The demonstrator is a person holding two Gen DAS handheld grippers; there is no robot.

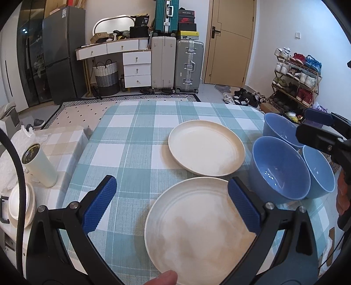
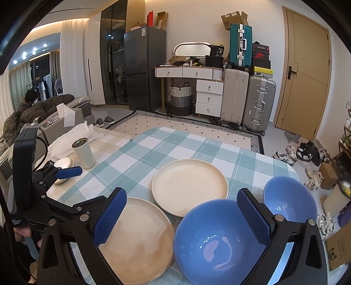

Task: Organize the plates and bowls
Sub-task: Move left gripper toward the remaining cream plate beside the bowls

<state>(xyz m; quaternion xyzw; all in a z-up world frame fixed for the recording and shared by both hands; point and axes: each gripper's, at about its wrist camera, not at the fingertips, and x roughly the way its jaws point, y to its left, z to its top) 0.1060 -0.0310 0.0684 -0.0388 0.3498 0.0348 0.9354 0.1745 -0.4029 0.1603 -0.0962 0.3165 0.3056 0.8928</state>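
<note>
Two cream plates and three blue bowls sit on the teal-and-white checked tablecloth (image 1: 131, 140); the near plate (image 1: 197, 223) serves as landmark. Far plate (image 1: 206, 146) lies just beyond it, the rims nearly meeting. Large bowl (image 1: 280, 166) stands just right of the near plate; a second bowl (image 1: 318, 171) sits right of that one, touching it, and a third bowl (image 1: 278, 129) behind both.

Left gripper (image 1: 171, 206): jaws spread wide, nothing between the pads; its right finger overlaps the near plate's right rim in the wrist view, contact not clear. A fingertip (image 1: 164, 278) shows at the bottom edge of that view.

Right gripper (image 2: 182, 217): jaws at full spread, empty, above the gap between near plate and large bowl.

Left of the near plate, on a beige checked cloth: white tumbler (image 1: 39, 166), open top, and a stack of small white dishes (image 1: 20, 203) beside it.

Well beyond the plates: dark fridge (image 1: 63, 52), white dresser (image 1: 122, 57), woven basket (image 1: 106, 76), three suitcases, beige (image 1: 163, 61), silver (image 1: 189, 63) and a teal one (image 1: 166, 15) on top, and a tan door (image 1: 230, 41). Shoe rack (image 1: 296, 83) far right.

Writing: "SF" on a cardboard box (image 2: 232, 19) above the teal suitcase; swoosh logo on a red shoebox (image 1: 186, 20). Small white lettering on the left gripper's body is unreadable.
</note>
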